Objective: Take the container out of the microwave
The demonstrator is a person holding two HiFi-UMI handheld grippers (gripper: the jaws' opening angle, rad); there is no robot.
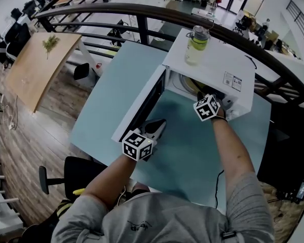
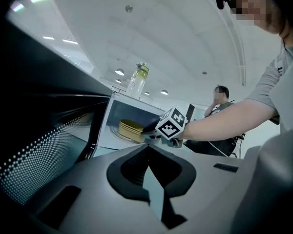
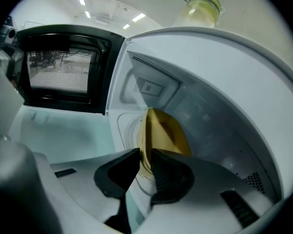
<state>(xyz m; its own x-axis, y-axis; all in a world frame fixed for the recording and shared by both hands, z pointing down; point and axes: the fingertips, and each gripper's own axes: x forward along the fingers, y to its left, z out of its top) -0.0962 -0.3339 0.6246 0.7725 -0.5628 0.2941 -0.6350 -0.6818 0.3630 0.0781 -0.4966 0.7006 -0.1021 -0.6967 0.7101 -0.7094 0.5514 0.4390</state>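
Observation:
The white microwave [image 1: 213, 67] stands on the teal table [image 1: 192, 151] with its door [image 1: 142, 108] swung open to the left. Inside on the turntable sits a yellow container [image 3: 163, 130], also seen as a yellow container [image 2: 129, 129] from the left gripper view. My right gripper [image 3: 145, 167] reaches into the cavity and is shut on the container's near rim, one pad inside and one outside. In the head view that right gripper [image 1: 206, 97] is at the oven's mouth. My left gripper [image 1: 158, 124] hovers low beside the open door, shut with nothing in it.
A clear bottle with yellow-green liquid [image 1: 196, 44] stands on top of the microwave. A dark curved railing [image 1: 142, 11] runs behind the table. An office chair [image 1: 73, 173] is at the table's near left corner. A person [image 2: 219, 99] is in the background.

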